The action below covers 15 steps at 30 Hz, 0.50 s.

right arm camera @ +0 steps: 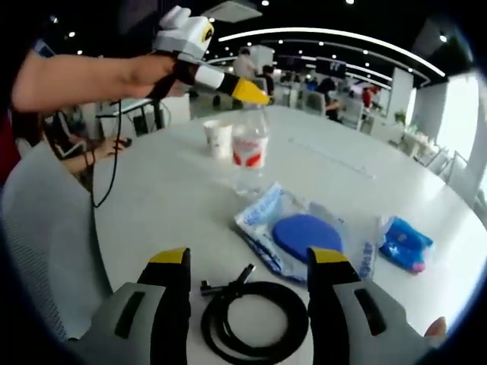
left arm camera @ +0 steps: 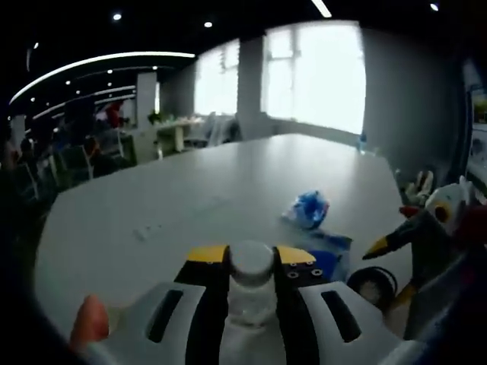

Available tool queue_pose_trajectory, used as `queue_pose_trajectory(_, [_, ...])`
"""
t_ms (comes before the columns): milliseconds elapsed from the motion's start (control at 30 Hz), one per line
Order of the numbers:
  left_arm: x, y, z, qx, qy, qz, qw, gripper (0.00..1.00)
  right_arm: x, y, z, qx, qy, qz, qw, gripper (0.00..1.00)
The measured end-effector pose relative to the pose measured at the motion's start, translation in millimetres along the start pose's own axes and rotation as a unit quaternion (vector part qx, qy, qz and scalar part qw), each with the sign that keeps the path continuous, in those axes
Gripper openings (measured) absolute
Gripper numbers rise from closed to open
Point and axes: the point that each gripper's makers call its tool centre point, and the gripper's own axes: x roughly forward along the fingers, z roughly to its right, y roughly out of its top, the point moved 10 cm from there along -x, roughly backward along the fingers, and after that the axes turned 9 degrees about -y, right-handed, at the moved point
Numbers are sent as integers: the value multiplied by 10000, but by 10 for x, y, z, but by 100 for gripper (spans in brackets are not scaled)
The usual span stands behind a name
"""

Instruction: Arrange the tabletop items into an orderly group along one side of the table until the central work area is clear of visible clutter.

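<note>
The left gripper has its jaws closed on the neck of a clear water bottle, which stands on the white counter beside a paper cup. The right gripper hovers with jaws wide apart, gripping nothing, over a black coiled cable at the counter's near edge. A bagged blue disc lies just beyond the cable, and a small blue packet sits apart from it.

- Clear water bottle, red label, stands upright beside the paper cup.
- Blue disc in clear bag lies flat near the bottle.
- Black coiled cable lies nearest me.
- Small blue packet lies beyond the bag.
</note>
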Motion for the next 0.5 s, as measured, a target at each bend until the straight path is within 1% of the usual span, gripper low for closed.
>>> queue_pose_trajectory(33, [3, -3, 14, 73, -133, 9, 9999, 20, -1, 1, -1, 3, 4, 1, 10000, 62])
queue_pose_trajectory(67, [2, -5, 15, 113, -181, 13, 9998, 20, 0, 3, 0, 7, 6, 3, 10000, 62])
queue_pose_trajectory(100, [6, -10, 13, 136, -321, 12, 9994, 20, -1, 4, 0, 1, 2, 4, 10000, 62])
queue_pose_trajectory(167, [5, -2, -20, 151, -305, -7, 9994, 20, -6, 4, -2, 8, 4, 6, 10000, 62])
queue_pose_trajectory(267, [6, 11, -40, 172, -399, -70, 9990, 20, -8, 1, 0, 11, -1, 7, 10000, 62])
queue_pose_trajectory(367, [4, 5, -33, 239, -580, -84, 9980, 20, -11, -1, -1, 24, 1, 21, 10000, 62])
queue_pose_trajectory(500, [4, 0, -36, 254, -602, -70, 9978, 20, -8, -6, -4, 47, 3, 15, 10000, 62])
